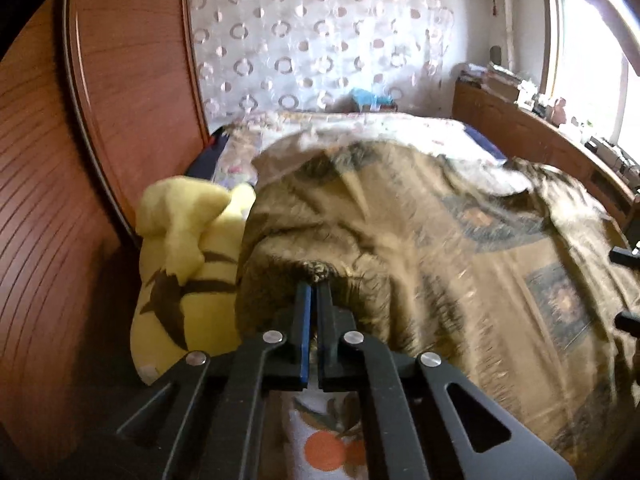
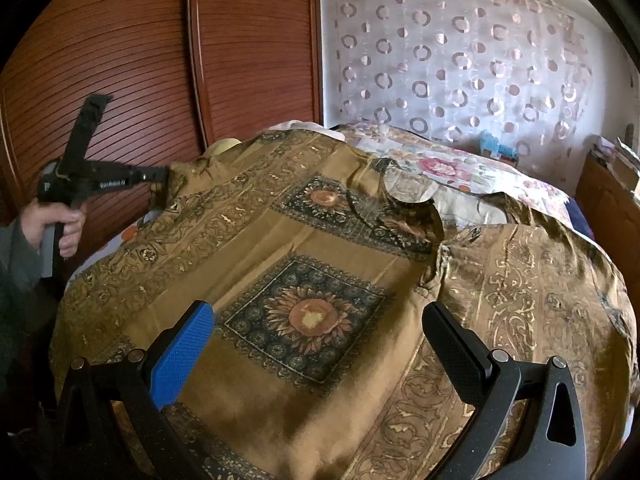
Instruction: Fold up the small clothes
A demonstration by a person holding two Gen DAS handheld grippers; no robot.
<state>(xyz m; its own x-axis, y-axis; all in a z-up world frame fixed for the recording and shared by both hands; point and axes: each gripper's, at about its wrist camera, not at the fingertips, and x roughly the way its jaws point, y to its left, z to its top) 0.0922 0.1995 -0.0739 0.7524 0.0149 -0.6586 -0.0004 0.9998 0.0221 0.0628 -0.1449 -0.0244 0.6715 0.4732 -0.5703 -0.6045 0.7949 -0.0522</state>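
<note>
The left gripper [image 1: 315,286] is pinching a bunched corner of the brown patterned cloth [image 2: 304,240]: its fingers [image 1: 302,312] are standing almost together, with only a fold of the fabric between the tips. In the right wrist view the same gripper [image 2: 162,174] is showing at the cloth's far left corner, gripped by a person's hand [image 2: 56,226] in a grey sleeve [image 2: 18,256].

The right gripper [image 2: 320,328] is hovering over the near part of the cloth with its fingers [image 2: 184,352] spread wide, one blue-padded and one black, and nothing is sitting between them; the sunflower square of the cloth is lying below the gap, not touched by either pad.

The cloth is lying spread across the bed [image 2: 460,168], covering most of it, with a rumpled ridge on the side right of the sunflower square and a turned-back flap beyond that square. Past the cloth, a flowered bedspread is showing. Just left of the cloth's pinched corner, a yellow plush toy [image 1: 188,256] with dark stripes is resting against the bed edge, and under the left gripper a sheet printed with oranges [image 1: 324,440] is peeking out.

Left of the cloth a reddish wooden wardrobe [image 2: 160,60] with slatted doors is standing. Beyond the cloth a sheer curtain [image 2: 460,60] with ring patterns is hanging. Right of the cloth a wooden shelf [image 1: 520,120] with cluttered items is running under a bright window [image 1: 592,60].
</note>
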